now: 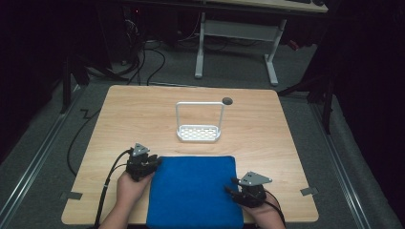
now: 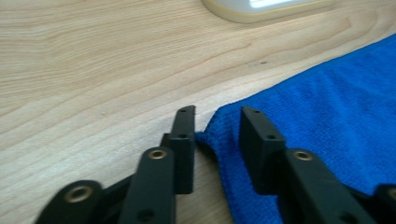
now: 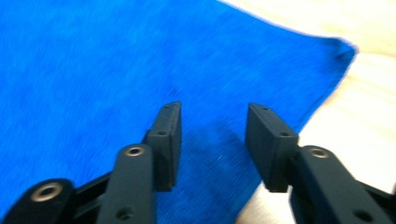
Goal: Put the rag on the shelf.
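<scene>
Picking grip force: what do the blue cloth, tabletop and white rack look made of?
Blue cloth: soft textile, probably microfibre; fine nubby weave, matte, limp corner. Table: light wood or wood-look laminate; printed-looking grain, smooth low sheen. White rack: likely plastic or coated metal; perforated base, thin hoop handle, uniform white.

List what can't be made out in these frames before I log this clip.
- Blue cloth: its near edge is cut off by the bottom of the high view.
- Small dark round thing beyond the white rack: too small in the high view to identify.
- Left gripper: open jaws flank the cloth corner; contact unclear.
- Right gripper: open over blurred cloth; height above it unclear.
</scene>
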The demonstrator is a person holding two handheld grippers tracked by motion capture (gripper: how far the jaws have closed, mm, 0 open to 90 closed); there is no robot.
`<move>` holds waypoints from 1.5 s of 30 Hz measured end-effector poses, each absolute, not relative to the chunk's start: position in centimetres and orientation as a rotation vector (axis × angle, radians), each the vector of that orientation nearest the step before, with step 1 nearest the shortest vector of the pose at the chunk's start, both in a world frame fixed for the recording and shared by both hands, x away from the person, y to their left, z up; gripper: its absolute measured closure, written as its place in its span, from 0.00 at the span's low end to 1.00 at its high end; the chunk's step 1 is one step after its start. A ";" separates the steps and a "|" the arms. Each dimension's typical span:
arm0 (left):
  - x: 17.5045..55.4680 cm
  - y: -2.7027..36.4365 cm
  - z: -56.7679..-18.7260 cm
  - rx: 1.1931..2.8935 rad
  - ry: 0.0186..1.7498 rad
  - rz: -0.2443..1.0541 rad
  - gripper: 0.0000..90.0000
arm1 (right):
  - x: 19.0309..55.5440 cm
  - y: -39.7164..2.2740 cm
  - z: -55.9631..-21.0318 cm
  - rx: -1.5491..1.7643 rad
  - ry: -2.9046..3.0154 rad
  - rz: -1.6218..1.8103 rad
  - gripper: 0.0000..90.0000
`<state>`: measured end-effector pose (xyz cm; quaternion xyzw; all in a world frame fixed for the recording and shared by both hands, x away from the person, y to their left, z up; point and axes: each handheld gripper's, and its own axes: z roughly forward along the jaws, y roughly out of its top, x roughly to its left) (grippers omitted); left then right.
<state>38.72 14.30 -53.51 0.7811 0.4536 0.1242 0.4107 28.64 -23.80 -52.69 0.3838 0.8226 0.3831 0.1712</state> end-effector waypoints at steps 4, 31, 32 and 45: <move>38.6 14.4 -53.6 1.960 1.132 0.295 0.87 | 29.9 -24.1 -52.1 1.157 2.274 1.128 0.59; 38.6 14.3 -53.7 1.963 1.139 0.297 0.96 | 37.8 -23.6 -52.6 1.323 2.236 0.949 0.74; 38.6 14.3 -53.6 1.964 1.139 0.299 0.96 | 37.7 -23.5 -52.6 1.323 2.236 0.942 0.77; 38.0 14.5 -53.0 1.931 1.097 0.331 0.97 | 36.6 -23.6 -52.0 1.273 2.181 1.058 0.98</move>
